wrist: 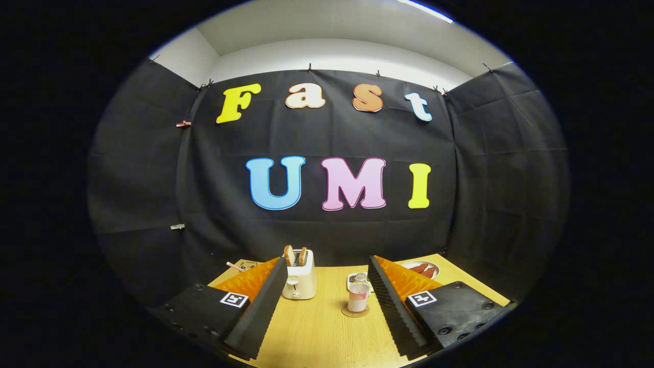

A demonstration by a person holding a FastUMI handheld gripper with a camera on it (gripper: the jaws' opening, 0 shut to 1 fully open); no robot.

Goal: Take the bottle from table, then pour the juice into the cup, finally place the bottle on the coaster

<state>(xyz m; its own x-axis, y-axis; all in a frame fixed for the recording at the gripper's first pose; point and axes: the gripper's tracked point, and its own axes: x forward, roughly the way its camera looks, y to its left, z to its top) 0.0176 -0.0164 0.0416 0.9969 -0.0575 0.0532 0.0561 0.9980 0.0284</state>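
Gripper (327, 271) fingers spread wide, empty, over wooden table (317, 327); bottle (358, 296) upright on coaster (355, 311) between them, right; toaster (300, 280) with bread far left

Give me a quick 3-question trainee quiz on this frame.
1. True or false: the gripper is shut on the bottle.
2. What does the bottle stand on? A) plate B) coaster C) toaster
3. What sticks out of the toaster's slots?

Key:
1. False. The fingers are spread wide, and the bottle stands apart between and ahead of them.
2. B, the coaster.
3. Two slices of toast.
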